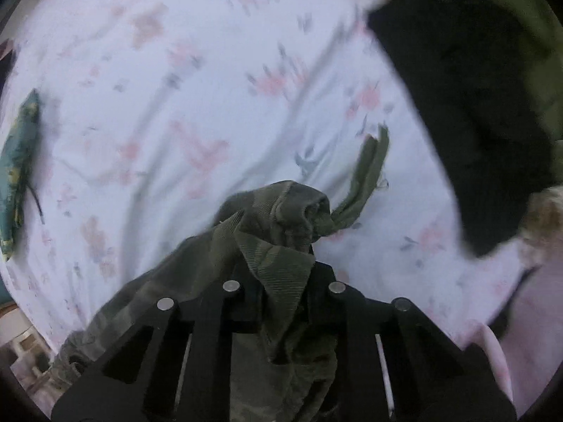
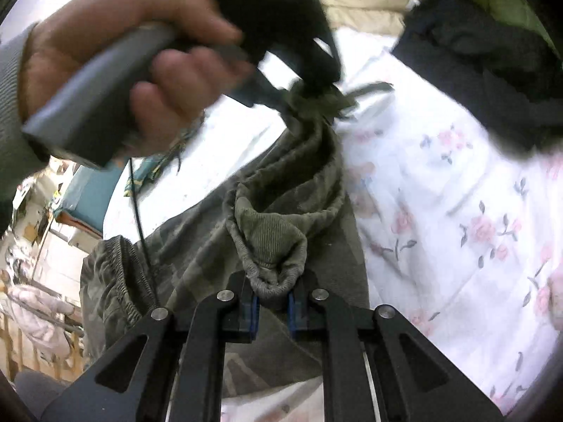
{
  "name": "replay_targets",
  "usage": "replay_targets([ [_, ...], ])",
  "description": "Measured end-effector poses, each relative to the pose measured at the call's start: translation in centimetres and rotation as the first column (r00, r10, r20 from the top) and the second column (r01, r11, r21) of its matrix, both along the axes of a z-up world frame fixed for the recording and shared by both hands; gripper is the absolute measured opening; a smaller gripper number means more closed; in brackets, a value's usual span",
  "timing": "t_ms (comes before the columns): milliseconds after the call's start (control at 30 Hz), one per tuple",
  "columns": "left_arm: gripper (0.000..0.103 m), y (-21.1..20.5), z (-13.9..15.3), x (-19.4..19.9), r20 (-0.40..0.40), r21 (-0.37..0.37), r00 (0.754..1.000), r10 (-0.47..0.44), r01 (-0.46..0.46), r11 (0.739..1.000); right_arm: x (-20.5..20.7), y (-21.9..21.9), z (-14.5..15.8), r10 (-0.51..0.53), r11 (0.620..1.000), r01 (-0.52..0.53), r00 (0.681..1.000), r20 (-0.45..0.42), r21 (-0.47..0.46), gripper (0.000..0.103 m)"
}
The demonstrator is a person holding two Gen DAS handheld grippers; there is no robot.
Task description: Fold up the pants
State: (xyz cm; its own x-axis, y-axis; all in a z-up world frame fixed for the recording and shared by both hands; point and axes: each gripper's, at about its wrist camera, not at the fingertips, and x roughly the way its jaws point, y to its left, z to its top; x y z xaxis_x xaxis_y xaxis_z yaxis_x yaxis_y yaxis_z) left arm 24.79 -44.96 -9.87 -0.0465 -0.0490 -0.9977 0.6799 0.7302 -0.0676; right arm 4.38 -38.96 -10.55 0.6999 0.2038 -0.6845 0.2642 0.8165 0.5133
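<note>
The olive-green camouflage pants (image 2: 281,190) hang bunched between both grippers above a white floral bedsheet (image 2: 457,211). My right gripper (image 2: 273,302) is shut on the elastic waistband, which bulges out between its blue pads. My left gripper (image 1: 281,281) is shut on another bunch of the pants (image 1: 278,246), with cloth draped over its fingers; a green drawstring (image 1: 369,172) trails off to the right. In the right wrist view the left gripper (image 2: 309,88) shows at top, held by a hand (image 2: 140,59), pinching the cloth.
A black garment (image 1: 468,112) lies on the sheet (image 1: 176,88) at right, with olive cloth behind it. A teal patterned item (image 1: 17,168) lies at the left edge. Room furniture (image 2: 42,246) shows beyond the bed's left side.
</note>
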Motion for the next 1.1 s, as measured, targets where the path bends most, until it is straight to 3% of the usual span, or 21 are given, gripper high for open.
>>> replay_targets([
  [167, 0.013, 7.5, 7.1, 1.1, 0.032, -0.127, 0.999, 0.041, -0.037, 0.991, -1.0, 3.9, 3.4, 0.135, 0.982, -0.121, 0.986, 0.098, -0.142, 0.012],
  [267, 0.013, 13.9, 8.0, 1.7, 0.062, -0.143, 0.994, 0.092, -0.083, 0.986, -0.5, 7.1, 4.1, 0.254, 0.955, -0.231, 0.961, 0.111, -0.187, 0.012],
  [433, 0.014, 23.9, 3.2, 2.5, 0.082, -0.102, 0.977, 0.198, -0.189, 0.977, 1.1, 13.6, 2.4, 0.44, 0.876, -0.422, 0.898, 0.028, -0.233, 0.012],
  [533, 0.02, 26.4, -1.7, 1.9, 0.123, 0.03, 0.975, 0.184, -0.189, 0.982, 2.0, 17.9, -0.2, 0.513, 0.806, -0.517, 0.853, -0.093, -0.288, 0.018],
  [600, 0.032, 27.6, -3.9, 1.8, 0.141, 0.095, 0.966, 0.216, -0.23, 0.969, 2.4, 20.2, -2.6, 0.569, 0.761, -0.601, 0.8, -0.193, -0.247, 0.025],
  [633, 0.039, 28.0, -4.1, 1.8, 0.136, 0.098, 0.96, 0.243, -0.257, 0.961, 2.1, 20.7, -3.4, 0.586, 0.736, -0.636, 0.77, -0.252, -0.234, 0.035],
  [667, 0.04, 28.3, -3.8, 1.7, 0.133, 0.08, 0.957, 0.258, -0.27, 0.96, 1.8, 21.5, -3.7, 0.603, 0.711, -0.665, 0.744, -0.287, -0.23, 0.046],
  [700, 0.04, 28.4, -3.1, 1.7, 0.141, 0.056, 0.956, 0.258, -0.268, 0.962, 1.3, 21.9, -3.6, 0.625, 0.69, -0.687, 0.724, -0.291, -0.226, 0.053],
  [767, 0.052, 28.6, -0.8, 1.5, 0.206, 0.039, 0.947, 0.248, -0.261, 0.964, 0.1, 22.5, -2.5, 0.722, 0.631, -0.764, 0.641, -0.261, -0.13, 0.059],
  [833, 0.066, 28.8, 1.9, 1.3, 0.299, 0.019, 0.923, 0.241, -0.258, 0.966, -0.8, 22.6, -1.0, 0.784, 0.583, -0.811, 0.576, -0.232, -0.046, 0.059],
  [867, 0.07, 28.8, 3.5, 1.0, 0.351, 0.002, 0.905, 0.24, -0.257, 0.966, -1.0, 22.3, -0.2, 0.798, 0.573, -0.819, 0.567, -0.203, -0.036, 0.059],
  [900, 0.07, 28.8, 4.2, 0.8, 0.364, -0.016, 0.899, 0.243, -0.255, 0.967, -1.2, 21.8, 0.9, 0.789, 0.589, -0.805, 0.591, -0.169, -0.068, 0.059],
  [967, 0.07, 28.6, 5.0, 0.0, 0.303, -0.098, 0.919, 0.252, -0.233, 0.967, -0.3, 18.9, 3.6, 0.675, 0.721, -0.677, 0.735, -0.071, -0.147, 0.059],
  [1033, 0.069, 28.1, 3.2, -1.2, 0.179, -0.146, 0.957, 0.227, -0.202, 0.968, 1.4, 15.7, 4.3, 0.541, 0.835, -0.54, 0.841, -0.012, -0.105, 0.057],
  [1100, 0.062, 26.8, -0.2, -2.6, 0.111, -0.094, 0.974, 0.2, -0.19, 0.977, 3.2, 12.9, 3.5, 0.405, 0.913, -0.405, 0.914, -0.013, -0.056, 0.035],
])
